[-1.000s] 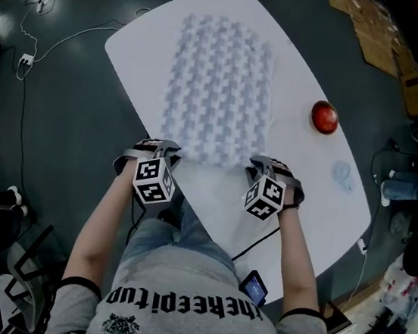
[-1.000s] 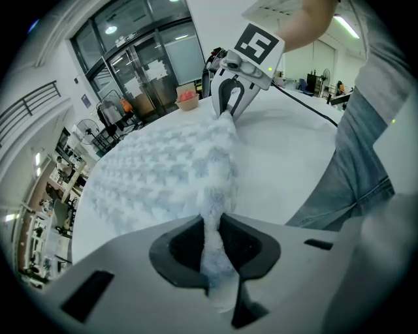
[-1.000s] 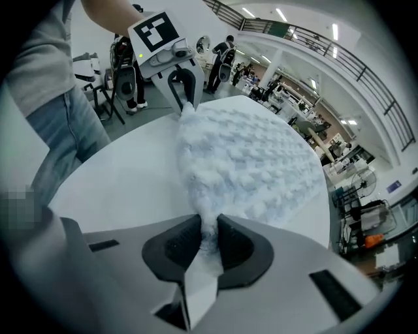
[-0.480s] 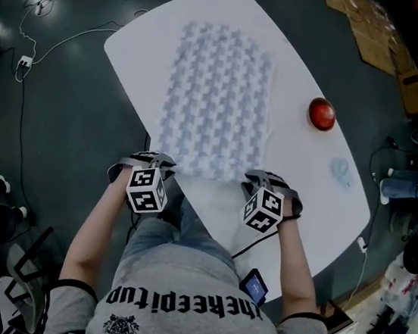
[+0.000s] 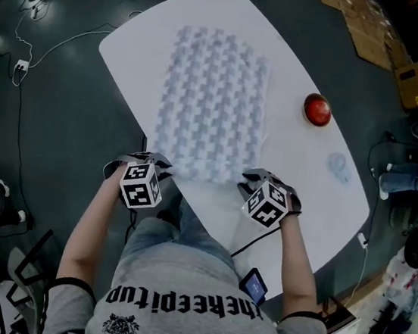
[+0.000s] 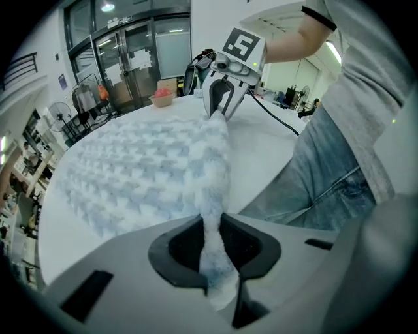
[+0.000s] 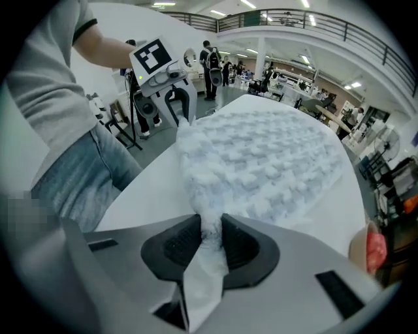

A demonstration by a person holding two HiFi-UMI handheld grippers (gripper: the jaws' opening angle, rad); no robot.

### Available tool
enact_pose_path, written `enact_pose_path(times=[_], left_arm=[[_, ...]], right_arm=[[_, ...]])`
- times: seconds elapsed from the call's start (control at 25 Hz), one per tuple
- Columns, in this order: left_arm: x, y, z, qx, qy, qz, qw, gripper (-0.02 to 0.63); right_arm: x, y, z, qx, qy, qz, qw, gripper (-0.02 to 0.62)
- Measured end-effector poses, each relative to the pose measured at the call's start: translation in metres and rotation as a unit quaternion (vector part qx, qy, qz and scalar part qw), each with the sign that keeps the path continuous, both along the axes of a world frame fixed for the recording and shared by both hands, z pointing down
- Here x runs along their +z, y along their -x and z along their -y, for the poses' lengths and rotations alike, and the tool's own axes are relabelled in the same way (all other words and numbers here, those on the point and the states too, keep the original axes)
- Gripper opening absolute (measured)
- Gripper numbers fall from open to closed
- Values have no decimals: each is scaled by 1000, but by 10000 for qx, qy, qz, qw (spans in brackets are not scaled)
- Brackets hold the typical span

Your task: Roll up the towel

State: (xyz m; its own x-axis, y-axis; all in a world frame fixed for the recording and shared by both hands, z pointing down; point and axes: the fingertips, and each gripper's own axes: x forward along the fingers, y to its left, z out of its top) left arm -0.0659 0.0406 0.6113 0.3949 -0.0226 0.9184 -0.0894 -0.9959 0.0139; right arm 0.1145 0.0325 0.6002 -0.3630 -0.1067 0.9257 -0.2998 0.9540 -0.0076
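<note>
A pale blue-and-white waffle towel point(image 5: 214, 102) lies spread flat on the white table point(image 5: 299, 182). My left gripper point(image 5: 160, 167) is shut on its near left corner, and my right gripper point(image 5: 247, 181) on its near right corner. In the left gripper view the towel point(image 6: 157, 169) bunches into a thin fold pinched between the dark pads point(image 6: 243, 246). The right gripper view shows the same pinch on the towel point(image 7: 261, 156), with a white tag hanging below. Both pairs of jaws have just been opening slightly, with the cloth still between them. The near edge is stretched between the grippers.
A red round object point(image 5: 316, 109) sits on the table to the towel's right, and a small clear item point(image 5: 339, 166) lies nearer the edge. A phone point(image 5: 256, 287) and a black cable lie at the near edge by my right arm. Boxes and cables litter the dark floor.
Both grippers have drawn back toward the person with the towel's near corners, the left one also drifting left. The towel's near edge has come with them.
</note>
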Motion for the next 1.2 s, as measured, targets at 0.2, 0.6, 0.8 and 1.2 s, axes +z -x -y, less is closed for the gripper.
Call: enact_pose_path(times=[0.2, 0.6, 0.8, 1.2], left_arm=[[-5, -1, 18, -137, -64, -73, 9999, 87], [-12, 3, 56, -283, -531, -47, 9982, 101], [-15, 1, 75, -343, -902, -12, 9953, 110], [-69, -2, 111, -835, -1978, -596, 9749, 139]], right_arm=[[-11, -3, 18, 238, 46, 271, 9993, 84], [-19, -3, 56, 491, -352, 358, 9975, 84], [-19, -7, 71, 658, -557, 349, 9957, 84], [-5, -10, 95, 989, -630, 188, 9929, 84]])
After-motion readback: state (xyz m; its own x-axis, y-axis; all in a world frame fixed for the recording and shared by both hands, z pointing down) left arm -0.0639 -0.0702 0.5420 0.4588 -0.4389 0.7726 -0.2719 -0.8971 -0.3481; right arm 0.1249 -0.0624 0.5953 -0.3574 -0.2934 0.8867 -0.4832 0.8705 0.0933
